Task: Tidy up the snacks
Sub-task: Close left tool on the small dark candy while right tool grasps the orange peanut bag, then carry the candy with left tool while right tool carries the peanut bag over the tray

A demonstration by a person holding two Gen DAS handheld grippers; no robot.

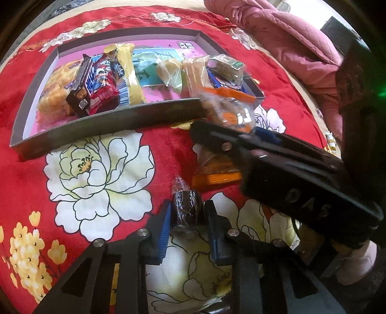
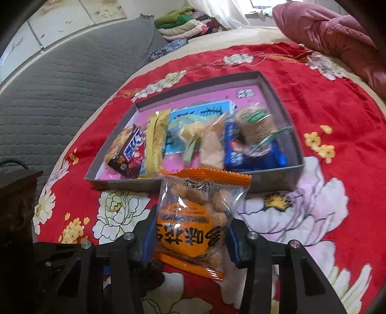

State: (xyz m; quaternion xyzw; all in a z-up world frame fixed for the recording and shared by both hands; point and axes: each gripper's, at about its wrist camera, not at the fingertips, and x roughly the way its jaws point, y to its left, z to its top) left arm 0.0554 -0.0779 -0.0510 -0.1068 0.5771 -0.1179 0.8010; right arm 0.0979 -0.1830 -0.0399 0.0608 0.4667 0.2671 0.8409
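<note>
A shallow grey box [image 1: 108,120] with a pink floor lies on the red flowered blanket and holds several wrapped snacks; it also shows in the right wrist view [image 2: 275,180]. My left gripper [image 1: 187,212] is shut on a dark round cookie in clear wrap [image 1: 184,210], low over the blanket in front of the box. My right gripper [image 2: 190,227] is shut on an orange-trimmed clear peanut packet [image 2: 200,212] and holds it just before the box's near wall. That gripper [image 1: 241,135] crosses the left wrist view with the packet [image 1: 226,111] at the box's right corner.
Another orange packet [image 1: 214,171] lies on the blanket under the right gripper. A pink quilted cover [image 1: 289,36] is bunched at the far right. A grey mattress [image 2: 60,79] and folded clothes [image 2: 185,21] lie beyond the blanket. A dark wooden piece [image 2: 17,193] stands at left.
</note>
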